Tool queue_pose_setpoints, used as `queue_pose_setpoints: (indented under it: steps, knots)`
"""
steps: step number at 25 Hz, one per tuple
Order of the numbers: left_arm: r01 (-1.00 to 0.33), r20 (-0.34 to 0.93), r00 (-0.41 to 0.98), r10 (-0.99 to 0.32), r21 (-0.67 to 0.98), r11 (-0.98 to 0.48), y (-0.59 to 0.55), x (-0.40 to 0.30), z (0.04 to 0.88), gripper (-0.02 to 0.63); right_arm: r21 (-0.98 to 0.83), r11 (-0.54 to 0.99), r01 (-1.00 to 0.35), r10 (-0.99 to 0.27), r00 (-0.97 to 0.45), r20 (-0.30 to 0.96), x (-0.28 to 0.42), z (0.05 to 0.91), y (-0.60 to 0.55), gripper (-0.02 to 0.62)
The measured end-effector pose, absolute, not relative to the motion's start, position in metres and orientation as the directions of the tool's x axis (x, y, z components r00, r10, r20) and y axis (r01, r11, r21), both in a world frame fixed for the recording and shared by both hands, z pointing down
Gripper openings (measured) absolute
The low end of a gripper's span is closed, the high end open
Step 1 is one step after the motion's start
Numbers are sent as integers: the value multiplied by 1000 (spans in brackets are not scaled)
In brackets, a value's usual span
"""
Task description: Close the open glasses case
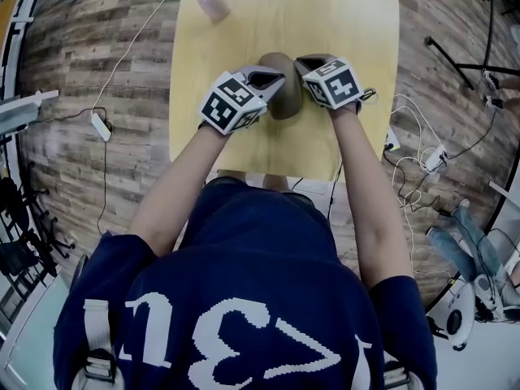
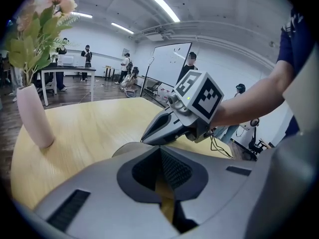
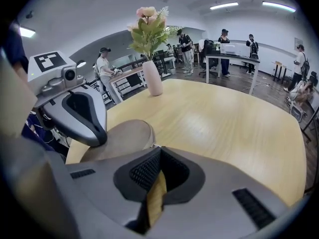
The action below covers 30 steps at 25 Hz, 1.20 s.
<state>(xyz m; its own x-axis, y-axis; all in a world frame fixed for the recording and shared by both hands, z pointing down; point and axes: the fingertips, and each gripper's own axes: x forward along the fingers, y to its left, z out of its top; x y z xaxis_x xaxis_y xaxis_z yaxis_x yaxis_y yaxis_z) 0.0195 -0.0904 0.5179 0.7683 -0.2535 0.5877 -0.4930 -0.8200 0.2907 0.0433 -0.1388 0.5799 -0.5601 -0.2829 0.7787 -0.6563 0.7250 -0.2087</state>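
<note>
A taupe oval glasses case (image 1: 284, 96) lies near the front middle of the light wooden table (image 1: 357, 31); its lid looks down. My left gripper (image 1: 279, 77) is shut with nothing between its pads, its tip at the case's left side. My right gripper (image 1: 299, 62) is shut and empty too, its tip at the case's upper right. In the left gripper view the case (image 2: 124, 149) shows just past my shut jaws, with the right gripper (image 2: 145, 137) coming down onto it. In the right gripper view the case (image 3: 119, 138) lies left of my jaws, under the left gripper (image 3: 97, 141).
A pale pink vase with flowers (image 1: 213, 5) stands at the table's far left edge. Cables and a power strip (image 1: 101, 126) lie on the wooden floor on both sides. People and other tables (image 3: 229, 59) are in the background of the room.
</note>
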Motion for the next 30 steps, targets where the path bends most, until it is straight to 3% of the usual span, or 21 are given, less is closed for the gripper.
queue_pose_setpoints:
  steps: [11, 16, 22, 26, 27, 30]
  knots:
    - [-526, 525, 797, -299, 362, -770, -85, 11, 513, 12, -263, 723, -639, -276, -616, 738, 62, 570, -89, 21]
    - [-534, 517, 796, -316, 353, -768, -73, 11, 506, 12, -371, 643, -670, -290, -662, 691, 69, 570, -71, 23]
    - [-592, 545, 753, -368, 319, -740, -67, -2, 509, 12, -434, 655, -619, -213, -702, 679, 47, 567, -46, 25]
    - [-641, 550, 717, -428, 278, -715, -74, -24, 503, 12, -480, 695, -535, -148, -759, 634, -4, 559, -18, 29]
    - [-654, 553, 705, -444, 265, -709, -75, -30, 501, 12, -487, 700, -522, -145, -772, 619, -20, 557, -13, 34]
    - [-692, 561, 667, -490, 225, -686, -79, -47, 498, 12, -452, 732, -509, -165, -777, 608, -64, 553, -11, 132]
